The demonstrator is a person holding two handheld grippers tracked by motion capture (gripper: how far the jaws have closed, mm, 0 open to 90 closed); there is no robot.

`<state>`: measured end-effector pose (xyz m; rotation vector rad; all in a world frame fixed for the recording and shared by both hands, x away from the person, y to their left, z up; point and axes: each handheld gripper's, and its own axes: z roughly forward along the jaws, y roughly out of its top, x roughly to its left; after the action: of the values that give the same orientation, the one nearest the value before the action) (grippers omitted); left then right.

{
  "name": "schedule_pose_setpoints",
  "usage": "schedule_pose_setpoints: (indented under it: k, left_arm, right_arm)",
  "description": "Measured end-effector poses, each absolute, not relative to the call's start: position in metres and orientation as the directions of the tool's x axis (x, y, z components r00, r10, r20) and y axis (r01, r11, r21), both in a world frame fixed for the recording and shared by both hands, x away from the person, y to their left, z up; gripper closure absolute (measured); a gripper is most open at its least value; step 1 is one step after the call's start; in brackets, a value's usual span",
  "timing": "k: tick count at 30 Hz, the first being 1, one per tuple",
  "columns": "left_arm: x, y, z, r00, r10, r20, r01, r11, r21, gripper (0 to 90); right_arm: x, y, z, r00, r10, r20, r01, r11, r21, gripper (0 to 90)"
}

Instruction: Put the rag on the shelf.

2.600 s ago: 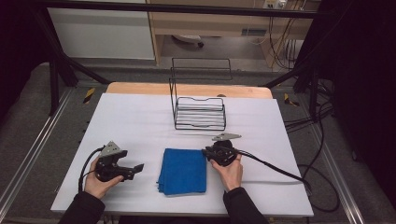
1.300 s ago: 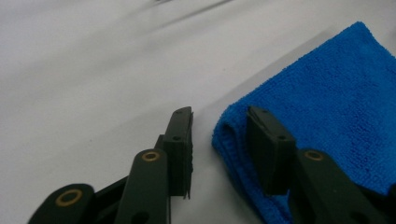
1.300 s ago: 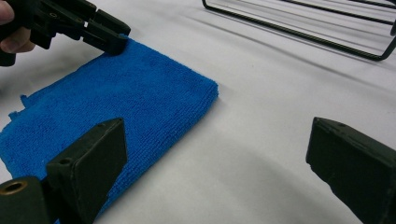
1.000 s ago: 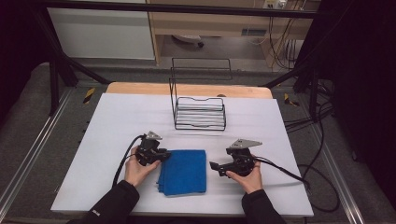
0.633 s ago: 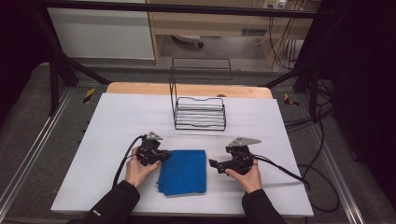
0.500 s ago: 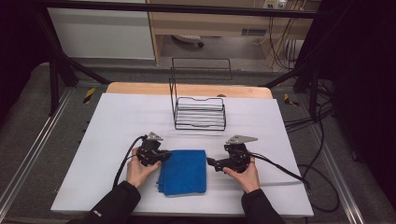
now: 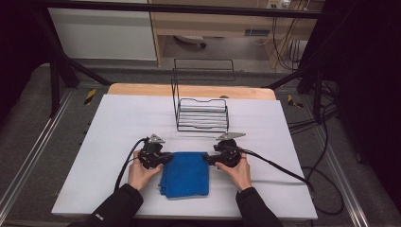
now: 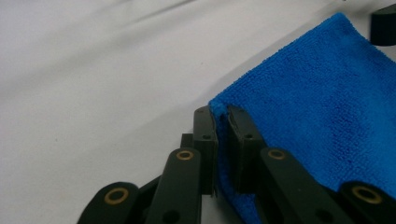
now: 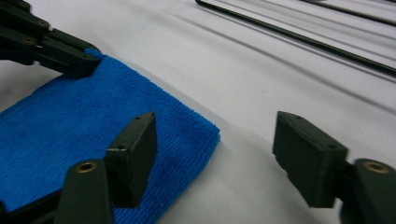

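Observation:
A folded blue cloth (image 7: 185, 174) lies flat on the white table (image 7: 118, 123), near its front edge. My left gripper (image 7: 166, 158) is at the cloth's far left corner. In the left gripper view its jaws (image 8: 222, 116) are shut on that corner of the cloth (image 8: 317, 107). My right gripper (image 7: 208, 160) is at the far right corner. Its jaws (image 9: 217, 128) stand apart on either side of that corner of the cloth (image 9: 70, 126); they have just been closing and neither pad presses the cloth. The left gripper (image 9: 88, 60) also appears at the top left of the right gripper view.
A black wire rack (image 7: 202, 113) stands upright on the table just behind the two grippers; its base wires (image 9: 303, 37) run across the top of the right gripper view. Cables trail from both grippers toward the table's front and right.
My right gripper has slid left to the cloth's far right corner. The left gripper, which earlier came in from the left, has stayed on the far left corner.

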<state>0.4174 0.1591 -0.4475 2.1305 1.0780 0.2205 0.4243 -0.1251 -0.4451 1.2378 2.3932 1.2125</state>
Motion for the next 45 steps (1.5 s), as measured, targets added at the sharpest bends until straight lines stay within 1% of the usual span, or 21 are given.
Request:
schedule_pose_setpoints:
  k: [1,3,4,7,8,9,10,11,16,23,28,32,36,45]
  left_arm:
    - [0.417,0.159,-0.447,0.639,0.753,-0.158,0.628,-0.392,0.672,82.5]
    - [0.417,0.159,-0.448,0.638,0.754,-0.155,0.626,-0.391,0.675,82.4]
    - [0.416,0.159,-0.448,0.639,0.754,-0.152,0.624,-0.392,0.676,82.4]
    - [0.417,0.159,-0.448,0.643,0.751,-0.152,0.620,-0.394,0.678,82.4]
    - [0.417,0.159,-0.448,0.643,0.750,-0.153,0.620,-0.394,0.679,82.3]
    - [0.417,0.159,-0.448,0.645,0.749,-0.153,0.619,-0.394,0.679,82.3]
    - [0.417,0.160,-0.448,0.645,0.749,-0.152,0.618,-0.395,0.680,82.3]
    - [0.417,0.159,-0.448,0.647,0.747,-0.151,0.616,-0.395,0.682,82.3]
    - [0.416,0.159,-0.448,0.649,0.747,-0.148,0.612,-0.396,0.684,82.3]
    - [0.416,0.160,-0.449,0.650,0.745,-0.148,0.608,-0.394,0.689,82.3]
    - [0.416,0.161,-0.448,0.650,0.744,-0.156,0.612,-0.391,0.688,82.7]
    - [0.416,0.161,-0.447,0.649,0.745,-0.156,0.612,-0.389,0.689,83.4]
    - [0.415,0.163,-0.445,0.644,0.744,-0.176,0.620,-0.373,0.691,83.7]
    - [0.409,0.172,-0.428,0.649,0.737,-0.189,0.589,-0.330,0.738,83.8]
  right_arm:
    - [0.425,-0.124,-0.447,-0.633,0.752,0.184,0.593,0.318,0.740,36.6]
    - [0.427,-0.122,-0.451,-0.620,0.756,0.210,0.615,0.302,0.728,44.9]
    - [0.427,-0.122,-0.451,-0.620,0.756,0.210,0.615,0.302,0.728,44.9]
    - [0.426,-0.121,-0.453,-0.619,0.755,0.217,0.621,0.301,0.724,52.6]
    - [0.425,-0.120,-0.454,-0.621,0.752,0.221,0.627,0.308,0.715,56.8]
    - [0.425,-0.120,-0.454,-0.621,0.752,0.221,0.627,0.308,0.715,56.8]
    - [0.424,-0.119,-0.454,-0.616,0.755,0.224,0.630,0.301,0.716,61.1]
    - [0.424,-0.119,-0.454,-0.616,0.755,0.224,0.630,0.301,0.716,61.1]
    - [0.421,-0.118,-0.455,-0.621,0.743,0.250,0.642,0.298,0.706,71.5]
    - [0.420,-0.118,-0.454,-0.604,0.741,0.295,0.673,0.275,0.687,83.1]
    - [0.420,-0.118,-0.453,-0.596,0.741,0.309,0.682,0.263,0.682,85.1]
    - [0.419,-0.119,-0.451,-0.596,0.738,0.317,0.684,0.260,0.681,85.3]
    - [0.418,-0.120,-0.448,-0.601,0.732,0.321,0.679,0.255,0.689,85.4]
    - [0.414,-0.124,-0.434,-0.619,0.707,0.341,0.645,0.211,0.734,85.3]
